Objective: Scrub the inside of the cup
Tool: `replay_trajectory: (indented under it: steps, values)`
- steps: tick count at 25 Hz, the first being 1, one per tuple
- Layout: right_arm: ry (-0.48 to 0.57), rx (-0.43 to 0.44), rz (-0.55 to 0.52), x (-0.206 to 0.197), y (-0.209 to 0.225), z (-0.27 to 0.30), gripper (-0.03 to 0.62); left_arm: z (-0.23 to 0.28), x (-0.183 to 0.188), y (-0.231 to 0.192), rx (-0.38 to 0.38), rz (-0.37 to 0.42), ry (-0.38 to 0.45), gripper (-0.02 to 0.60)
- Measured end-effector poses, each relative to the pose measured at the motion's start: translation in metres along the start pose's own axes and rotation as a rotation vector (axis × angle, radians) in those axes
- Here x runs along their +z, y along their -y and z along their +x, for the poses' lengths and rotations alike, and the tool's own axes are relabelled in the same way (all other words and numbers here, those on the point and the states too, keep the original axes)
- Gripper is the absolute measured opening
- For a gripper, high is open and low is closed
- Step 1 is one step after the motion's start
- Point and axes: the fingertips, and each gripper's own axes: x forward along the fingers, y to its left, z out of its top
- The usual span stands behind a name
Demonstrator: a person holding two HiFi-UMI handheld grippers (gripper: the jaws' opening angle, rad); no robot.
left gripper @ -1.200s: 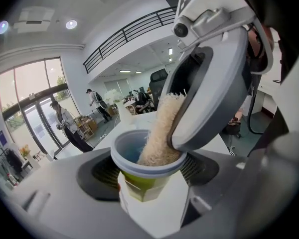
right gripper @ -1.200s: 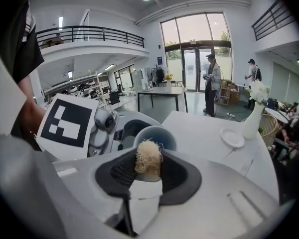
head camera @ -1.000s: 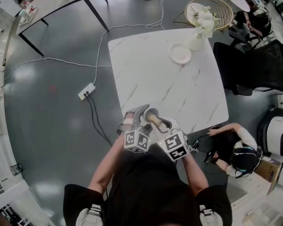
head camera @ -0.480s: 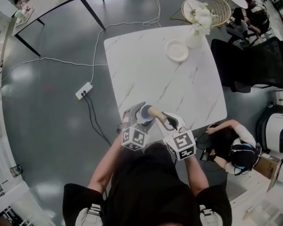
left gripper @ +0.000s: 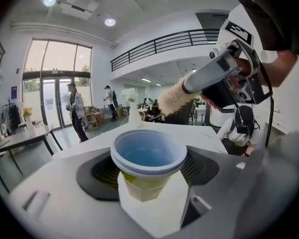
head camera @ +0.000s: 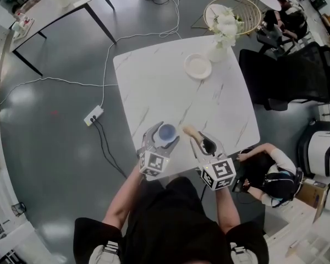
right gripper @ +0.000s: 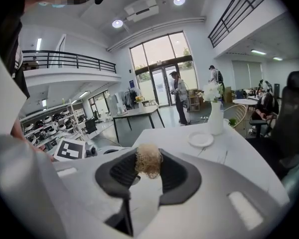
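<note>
Cup (head camera: 166,132), blue inside with a yellow-green lower wall in the left gripper view, sits mouth-up between the jaws of the left hand-held gripper (head camera: 160,139). The dark pads press on its sides, so that gripper is clenched on the cup. It is held over the near edge of the white marble tabletop (head camera: 154,92), just in front of the person's body.

The bottle brush (head camera: 190,132) has its tan, fuzzy head outside the cup, just beside the rim on the right and not touching it. Its handle runs back into the right hand-held gripper (head camera: 205,145), whose jaws are clamped on it. In the right gripper view the bristle head (right gripper: 148,161) stands up between the two dark pads. In the left gripper view the brush head (left gripper: 177,96) hangs above and behind the cup (left gripper: 148,156), pointing down to the left.

At the far side of the tabletop a small white plate (head camera: 198,66) lies near a white vase of pale flowers (head camera: 219,48). A black chair (head camera: 286,76) stands to the right of the table. A power strip (head camera: 92,115) with its cable lies on the grey floor to the left. Another person (head camera: 269,172) sits low by the table's near right corner.
</note>
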Motion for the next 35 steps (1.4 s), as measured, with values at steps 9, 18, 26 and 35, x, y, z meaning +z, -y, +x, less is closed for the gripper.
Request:
replay_trajectory:
  steps: [9, 18, 26, 35]
  values:
    - [-0.018, -0.057, 0.067, -0.024, 0.036, 0.016, 0.109, 0.034, -0.009, -0.005, -0.036, -0.091, 0.046, 0.364]
    - [-0.015, -0.068, 0.104, -0.038, 0.056, 0.036, 0.109, 0.074, -0.026, -0.021, -0.047, -0.080, 0.048, 0.364]
    - [-0.040, -0.081, 0.121, -0.050, 0.070, 0.049, 0.109, 0.101, -0.042, -0.033, -0.066, -0.096, 0.042, 0.364]
    - [-0.050, -0.084, 0.157, -0.056, 0.071, 0.056, 0.109, 0.108, -0.057, -0.043, -0.051, -0.131, 0.019, 0.372]
